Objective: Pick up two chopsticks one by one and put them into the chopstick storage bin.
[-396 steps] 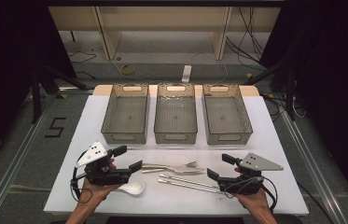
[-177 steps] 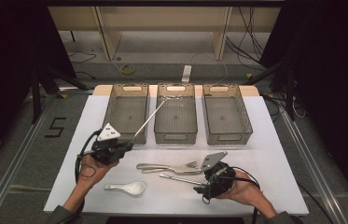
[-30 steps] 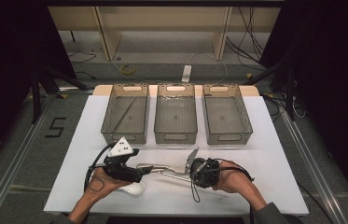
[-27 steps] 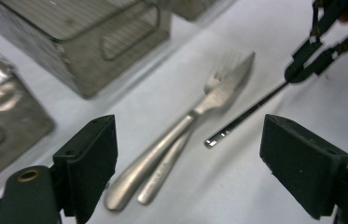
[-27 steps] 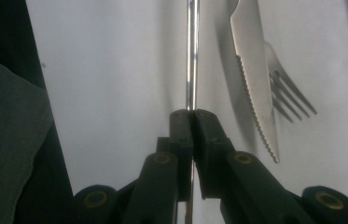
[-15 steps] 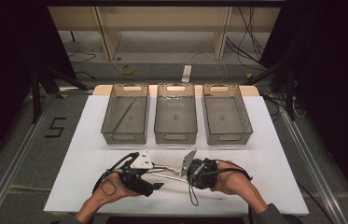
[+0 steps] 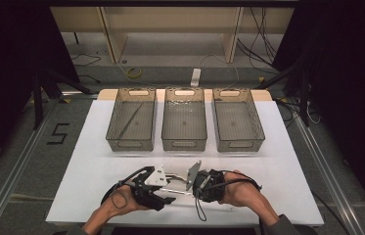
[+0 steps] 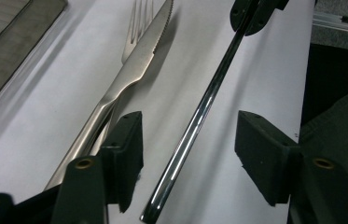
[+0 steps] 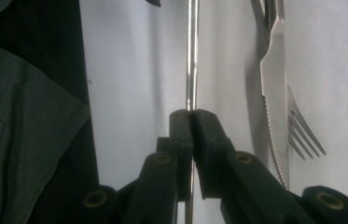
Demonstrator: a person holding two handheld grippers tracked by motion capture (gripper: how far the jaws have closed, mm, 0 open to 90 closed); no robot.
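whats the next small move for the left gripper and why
Probably close the left gripper on the chopstick. Its fingers stand open on either side of the thin dark stick without touching it, while the right gripper is shut on the stick's far end. The knife and fork lie outside the gap, so closing should catch the chopstick alone.

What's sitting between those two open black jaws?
In the left gripper view, a thin shiny rod runs between the left gripper's open jaws, touching neither; the right gripper clamps its far end.
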